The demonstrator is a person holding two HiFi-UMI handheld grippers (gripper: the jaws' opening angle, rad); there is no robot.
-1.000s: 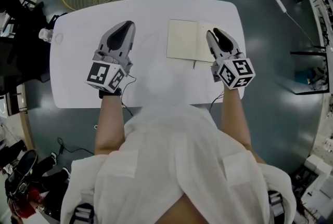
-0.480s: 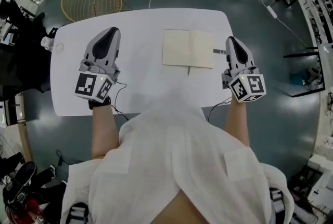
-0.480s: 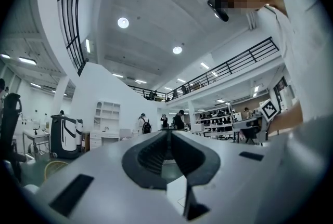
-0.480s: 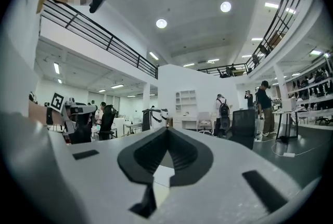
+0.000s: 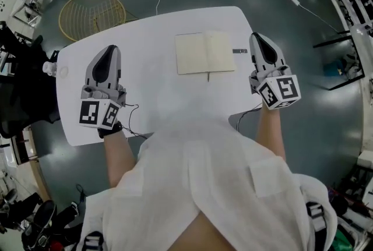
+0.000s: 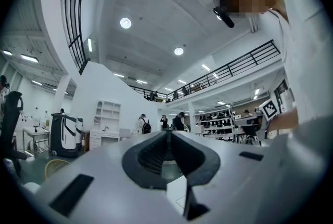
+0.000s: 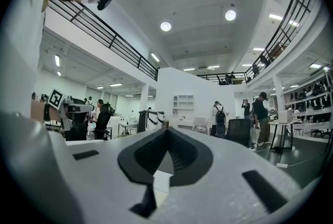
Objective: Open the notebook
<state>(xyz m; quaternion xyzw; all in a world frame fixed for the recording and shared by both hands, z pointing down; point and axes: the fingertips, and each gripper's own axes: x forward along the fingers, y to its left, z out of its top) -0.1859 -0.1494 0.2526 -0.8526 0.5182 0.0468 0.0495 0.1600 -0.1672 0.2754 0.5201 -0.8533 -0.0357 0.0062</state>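
Note:
The notebook [image 5: 205, 52] lies open and flat on the white table [image 5: 145, 75], cream pages up, with a thin ribbon hanging off its near edge. My right gripper [image 5: 257, 39] hovers just right of the notebook, apart from it, jaws shut and empty. My left gripper [image 5: 108, 52] hangs over the table's left part, well clear of the notebook, its jaws together too. In the left gripper view the left gripper [image 6: 167, 133] points level across a big hall, and in the right gripper view the right gripper [image 7: 167, 129] does the same; neither of these views shows the notebook.
A small dark item [image 5: 240, 51] lies beside the notebook's right edge. A thin cable [image 5: 133, 108] trails by the left gripper. A yellow wire basket [image 5: 92, 11] stands on the floor beyond the table's left corner. Desks, chairs and several people fill the hall.
My right gripper has left the notebook's right page, moved off to the right and risen, and its jaws have shut. The left gripper has risen as well. The notebook stays open.

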